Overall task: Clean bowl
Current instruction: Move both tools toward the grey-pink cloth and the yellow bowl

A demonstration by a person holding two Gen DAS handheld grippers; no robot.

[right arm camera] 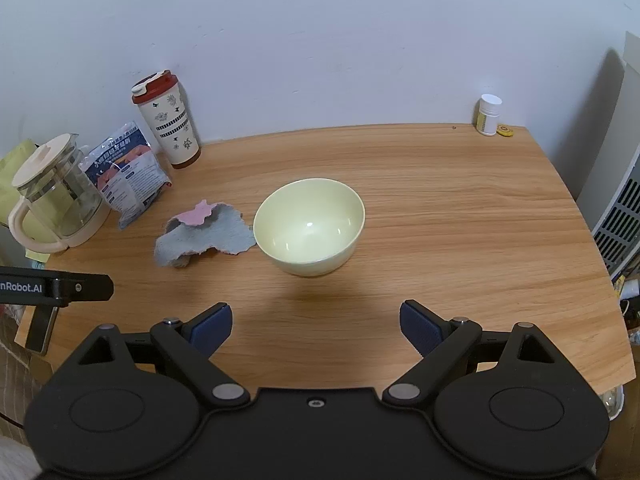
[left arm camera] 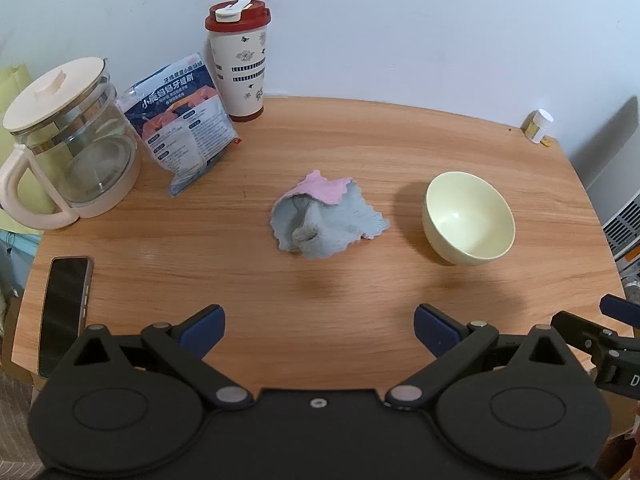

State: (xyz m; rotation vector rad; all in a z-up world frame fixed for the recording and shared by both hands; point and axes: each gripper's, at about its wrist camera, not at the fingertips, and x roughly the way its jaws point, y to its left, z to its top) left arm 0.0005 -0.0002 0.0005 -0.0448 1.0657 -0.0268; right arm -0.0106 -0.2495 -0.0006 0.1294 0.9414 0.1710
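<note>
A pale yellow bowl point(left arm camera: 469, 219) point(right arm camera: 309, 227) stands upright on the wooden table point(left arm camera: 360, 140) point(right arm camera: 460, 208), with nothing seen inside it. Left of it lies a crumpled grey and pink cloth point(left arm camera: 325, 216) point(right arm camera: 204, 234). My left gripper point(left arm camera: 319, 330) hovers open over the table's near edge, in line with the cloth and well short of it. My right gripper point(right arm camera: 316, 326) is open too, facing the bowl from the near side with a gap between. Part of the right gripper point(left arm camera: 616, 344) shows at the left view's right edge.
Along the back left stand a glass kettle point(left arm camera: 68, 148) point(right arm camera: 52, 200), a blue packet point(left arm camera: 182, 120) point(right arm camera: 126, 172) and a red-lidded tumbler point(left arm camera: 239, 60) point(right arm camera: 168, 120). A phone point(left arm camera: 64, 312) lies at the near left edge. A small white bottle point(left arm camera: 539, 125) point(right arm camera: 489, 114) stands at the far right corner.
</note>
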